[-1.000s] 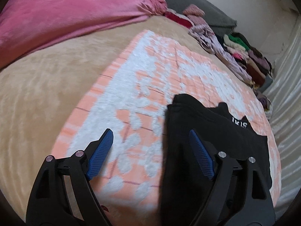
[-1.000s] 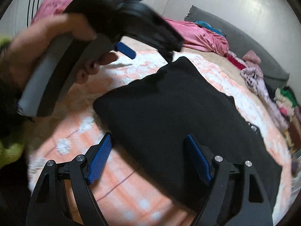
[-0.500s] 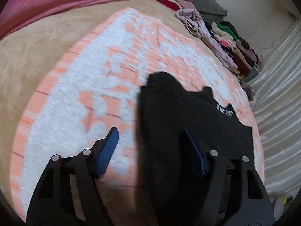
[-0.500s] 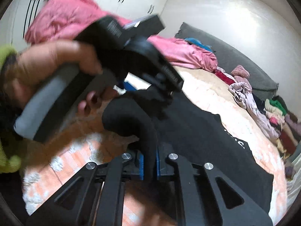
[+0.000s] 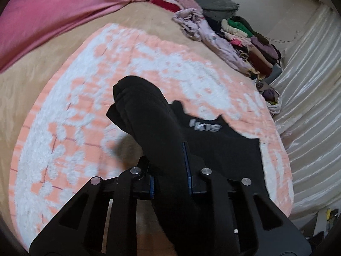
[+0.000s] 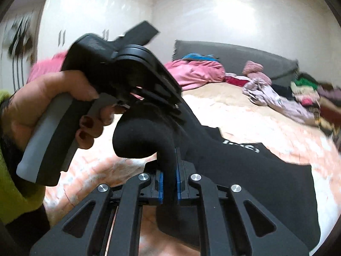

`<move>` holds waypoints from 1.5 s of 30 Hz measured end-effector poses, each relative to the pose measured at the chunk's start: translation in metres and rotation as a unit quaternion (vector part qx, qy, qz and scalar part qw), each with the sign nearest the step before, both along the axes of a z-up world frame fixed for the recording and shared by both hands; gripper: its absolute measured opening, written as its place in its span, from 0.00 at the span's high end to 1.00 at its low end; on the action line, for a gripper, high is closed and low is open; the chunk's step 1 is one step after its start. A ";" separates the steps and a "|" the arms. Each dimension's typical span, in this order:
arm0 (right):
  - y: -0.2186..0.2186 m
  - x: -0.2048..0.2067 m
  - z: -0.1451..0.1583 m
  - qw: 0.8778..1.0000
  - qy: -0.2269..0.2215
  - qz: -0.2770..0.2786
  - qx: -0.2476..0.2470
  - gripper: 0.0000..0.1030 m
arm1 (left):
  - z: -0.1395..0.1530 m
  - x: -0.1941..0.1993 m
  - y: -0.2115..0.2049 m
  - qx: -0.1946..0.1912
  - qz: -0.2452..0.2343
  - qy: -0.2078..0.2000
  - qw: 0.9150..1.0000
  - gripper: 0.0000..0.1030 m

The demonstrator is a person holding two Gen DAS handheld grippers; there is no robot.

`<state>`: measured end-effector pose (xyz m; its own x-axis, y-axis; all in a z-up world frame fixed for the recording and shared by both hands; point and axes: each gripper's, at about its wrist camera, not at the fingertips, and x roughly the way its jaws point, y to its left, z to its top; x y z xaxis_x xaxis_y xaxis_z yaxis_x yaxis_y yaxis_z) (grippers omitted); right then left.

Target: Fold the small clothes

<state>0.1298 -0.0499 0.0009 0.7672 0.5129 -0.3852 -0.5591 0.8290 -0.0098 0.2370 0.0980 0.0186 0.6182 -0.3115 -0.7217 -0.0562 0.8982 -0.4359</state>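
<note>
A black garment with white lettering [image 5: 213, 140] lies partly on an orange-and-white blanket [image 5: 74, 111] on the bed. My left gripper [image 5: 169, 179] is shut on a bunched edge of the garment and holds it lifted off the blanket. My right gripper [image 6: 169, 183] is shut on another fold of the same black garment [image 6: 245, 170], also raised. In the right wrist view the left gripper [image 6: 149, 98] shows held in a hand, close above and left, clamped on the cloth.
A pink cover [image 5: 53, 15] lies at the far left of the beige bed [image 5: 25, 81]. A row of folded and loose clothes [image 5: 240, 40] runs along the far right edge. A grey pillow [image 6: 234, 53] lies at the head. Shiny white drapery [image 5: 309, 106] borders the right side.
Both grippers were open over the flat garment; the right closed on its near edge first, then the left. Both have now lifted the cloth off the blanket.
</note>
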 end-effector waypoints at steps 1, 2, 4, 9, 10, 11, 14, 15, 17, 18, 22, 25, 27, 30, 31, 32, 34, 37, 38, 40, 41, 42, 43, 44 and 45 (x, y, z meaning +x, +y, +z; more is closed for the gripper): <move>-0.011 0.000 0.003 1.000 0.004 -0.007 0.017 0.93 | 0.008 0.001 -0.010 0.004 -0.003 -0.004 1.000 0.88; -0.018 0.001 0.005 1.000 0.006 -0.011 0.027 0.93 | 0.013 0.003 -0.018 0.008 -0.006 -0.007 1.000 0.88; -0.040 0.002 0.008 0.998 0.015 -0.023 0.059 0.93 | 0.024 0.006 -0.040 0.017 -0.016 -0.013 1.000 0.88; -0.092 0.003 0.007 0.991 0.035 -0.058 0.119 0.93 | 0.036 0.017 -0.091 0.036 -0.041 -0.015 0.998 0.88; -0.099 0.002 0.006 0.989 0.038 -0.063 0.126 0.93 | 0.037 0.020 -0.105 0.043 -0.049 -0.014 0.998 0.88; -0.108 0.001 0.004 0.987 0.041 -0.071 0.135 0.93 | 0.037 0.023 -0.113 0.047 -0.053 -0.013 0.997 0.88; -0.131 -0.002 -0.002 0.983 0.048 -0.091 0.151 0.93 | 0.035 0.030 -0.144 0.063 -0.073 -0.007 0.995 0.88; -0.137 -0.003 -0.004 0.982 0.049 -0.097 0.154 0.93 | 0.033 0.032 -0.153 0.067 -0.079 -0.006 0.995 0.88; -0.151 -0.006 -0.008 0.979 0.053 -0.109 0.162 0.94 | 0.029 0.036 -0.174 0.078 -0.092 -0.002 0.993 0.88; -0.157 -0.007 -0.010 0.978 0.055 -0.113 0.165 0.94 | 0.027 0.038 -0.182 0.082 -0.096 -0.001 0.992 0.88; -0.177 -0.012 -0.019 0.974 0.064 -0.133 0.174 0.94 | 0.019 0.043 -0.212 0.093 -0.111 0.010 0.990 0.88; -0.189 -0.015 -0.024 0.971 0.072 -0.147 0.176 0.94 | 0.012 0.048 -0.232 0.103 -0.120 0.018 0.987 0.88; -0.198 -0.016 -0.029 0.968 0.078 -0.160 0.178 0.94 | 0.006 0.053 -0.247 0.108 -0.128 0.021 0.986 0.86; -0.207 -0.013 -0.038 0.963 0.101 -0.175 0.178 0.93 | -0.003 0.057 -0.258 0.095 -0.142 0.025 0.985 0.67; -0.210 -0.011 -0.042 0.960 0.115 -0.178 0.181 0.93 | -0.005 0.055 -0.257 0.075 -0.144 0.023 0.986 0.58; -0.213 -0.008 -0.045 0.958 0.126 -0.182 0.182 0.92 | -0.004 0.050 -0.253 0.054 -0.144 0.015 0.988 0.55; -0.219 -0.006 -0.052 0.953 0.142 -0.188 0.189 0.89 | 0.001 0.039 -0.241 0.040 -0.135 -0.001 0.990 0.54; -0.231 -0.009 -0.061 0.946 0.161 -0.188 0.208 0.84 | 0.010 0.020 -0.215 0.044 -0.104 -0.035 0.993 0.54; -0.235 -0.009 -0.063 0.945 0.165 -0.187 0.213 0.82 | 0.010 0.015 -0.207 0.046 -0.095 -0.043 0.993 0.54; -0.238 -0.015 -0.062 0.947 0.162 -0.193 0.201 0.77 | 0.007 0.004 -0.186 0.076 -0.064 -0.048 0.994 0.54; -0.239 -0.018 -0.060 0.948 0.159 -0.197 0.195 0.74 | 0.004 0.000 -0.179 0.092 -0.055 -0.047 0.993 0.54; -0.241 -0.022 -0.057 0.948 0.155 -0.201 0.190 0.71 | -0.002 -0.006 -0.172 0.110 -0.047 -0.049 0.992 0.54; -0.243 -0.026 -0.054 0.949 0.150 -0.208 0.185 0.70 | -0.005 -0.008 -0.171 0.120 -0.046 -0.048 0.991 0.54; -0.246 -0.031 -0.048 0.948 0.141 -0.220 0.180 0.69 | -0.012 -0.009 -0.169 0.130 -0.048 -0.045 0.989 0.54; -0.249 -0.034 -0.043 0.948 0.133 -0.226 0.181 0.69 | -0.018 -0.010 -0.169 0.138 -0.050 -0.040 0.988 0.54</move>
<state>0.0961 -0.2990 -0.0417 0.8401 0.2904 -0.4582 -0.0886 0.9068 0.4121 0.2267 -0.0707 0.0001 0.6521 -0.1720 -0.7383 0.0633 0.9829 -0.1731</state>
